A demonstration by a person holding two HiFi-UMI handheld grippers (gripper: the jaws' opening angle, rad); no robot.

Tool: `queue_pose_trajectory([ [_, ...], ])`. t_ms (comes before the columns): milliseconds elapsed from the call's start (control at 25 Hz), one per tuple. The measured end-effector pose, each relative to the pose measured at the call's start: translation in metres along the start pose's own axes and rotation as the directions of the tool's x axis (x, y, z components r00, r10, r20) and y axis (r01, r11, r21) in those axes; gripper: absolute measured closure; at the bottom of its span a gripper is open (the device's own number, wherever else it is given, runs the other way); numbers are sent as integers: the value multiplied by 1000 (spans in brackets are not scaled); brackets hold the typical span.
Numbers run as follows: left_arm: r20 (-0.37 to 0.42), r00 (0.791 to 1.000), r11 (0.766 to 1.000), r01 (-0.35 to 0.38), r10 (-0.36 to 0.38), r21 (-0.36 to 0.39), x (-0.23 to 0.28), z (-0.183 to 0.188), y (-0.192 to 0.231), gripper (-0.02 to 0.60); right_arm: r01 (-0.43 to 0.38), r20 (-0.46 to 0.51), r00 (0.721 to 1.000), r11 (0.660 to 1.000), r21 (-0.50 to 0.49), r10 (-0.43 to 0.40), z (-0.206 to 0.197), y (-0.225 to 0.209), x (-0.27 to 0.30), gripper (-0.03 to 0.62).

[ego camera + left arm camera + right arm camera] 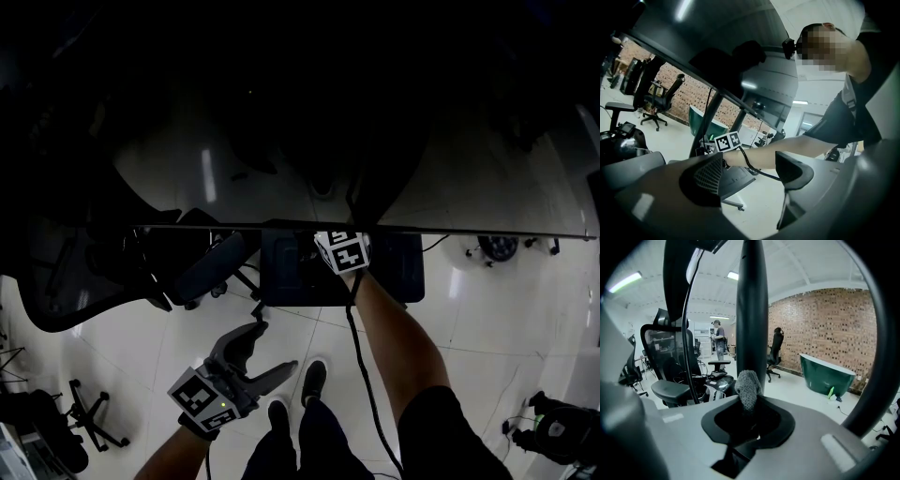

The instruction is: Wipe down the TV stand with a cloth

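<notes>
Under dim light at the black TV stand [751, 310], a person's right gripper [749, 401] was clenched on a small grey knitted cloth [748, 387]. The cloth's bunched end poked up out of the jaws just in front of the stand's round upright column; whether the two touched could not be told. Seen from above, that gripper [342, 251] sat over the stand's dark flat base [394, 272]. The left gripper [272, 349] hung nearer the person's shoes, over the glossy white floor [469, 319], its jaws released and spread with nothing gripped. Each gripper's cube bore black-and-white square code patterns. Behind the column stood a black mesh office chair [670, 357], a red brick wall [825, 324] and a dark green tub [827, 373] at the wall's foot.
</notes>
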State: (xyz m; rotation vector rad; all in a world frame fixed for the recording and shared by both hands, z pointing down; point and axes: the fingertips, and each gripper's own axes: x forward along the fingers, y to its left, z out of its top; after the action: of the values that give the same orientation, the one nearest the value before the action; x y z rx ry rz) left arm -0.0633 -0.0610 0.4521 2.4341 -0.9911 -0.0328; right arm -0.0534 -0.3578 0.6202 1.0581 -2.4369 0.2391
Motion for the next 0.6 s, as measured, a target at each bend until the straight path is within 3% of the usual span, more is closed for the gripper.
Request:
queue_pose_trajectory([
  [320,2,1000,1000,-17,17,-7,1,-5,7,204,-13,-56,998,997,70,17,-22,-7,10,534],
  [600,1,1000,1000,4,-4,2,7,-5,2,204,40,45,998,995,88,-44,-11,-26,-40,533],
])
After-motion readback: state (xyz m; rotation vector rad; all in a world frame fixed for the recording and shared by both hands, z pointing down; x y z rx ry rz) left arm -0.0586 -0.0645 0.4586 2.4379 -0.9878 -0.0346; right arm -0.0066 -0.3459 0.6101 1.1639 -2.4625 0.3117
